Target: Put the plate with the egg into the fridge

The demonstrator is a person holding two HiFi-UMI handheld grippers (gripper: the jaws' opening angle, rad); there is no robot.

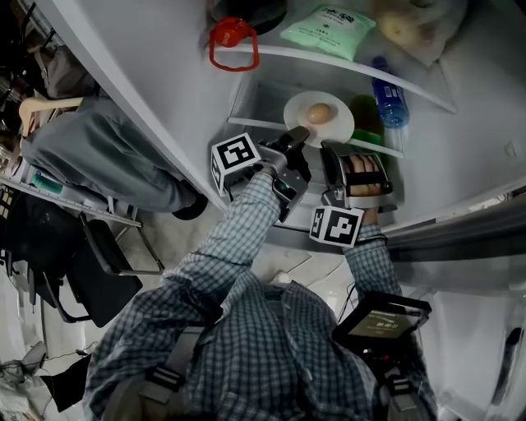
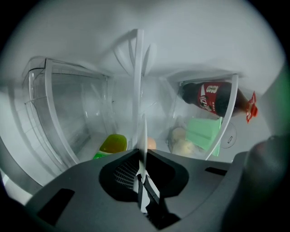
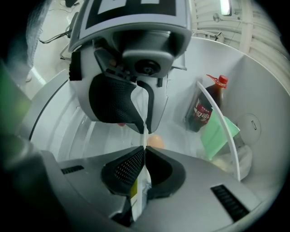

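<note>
In the head view, a white plate (image 1: 299,108) carrying a brown egg (image 1: 320,113) is held inside the open fridge, over a clear drawer (image 1: 259,99). My left gripper (image 1: 297,135) is shut on the plate's near-left rim. The right gripper (image 1: 339,148) is shut on its near-right rim. The left gripper view shows the plate (image 2: 138,86) edge-on, running up from the shut left gripper (image 2: 141,156), with the egg (image 2: 151,143) just beyond. The right gripper view has the plate (image 3: 146,118) pinched in the right gripper (image 3: 144,152), and the left gripper (image 3: 141,128) clamped opposite it.
A cola bottle (image 3: 203,111) with a red cap (image 1: 233,41), a green packet (image 1: 327,29) and a bagged food item (image 1: 411,25) sit on the fridge shelf (image 1: 353,59). A blue bottle (image 1: 388,103) and a green item (image 1: 366,115) lie right of the plate. A person in grey (image 1: 107,156) stands at the left.
</note>
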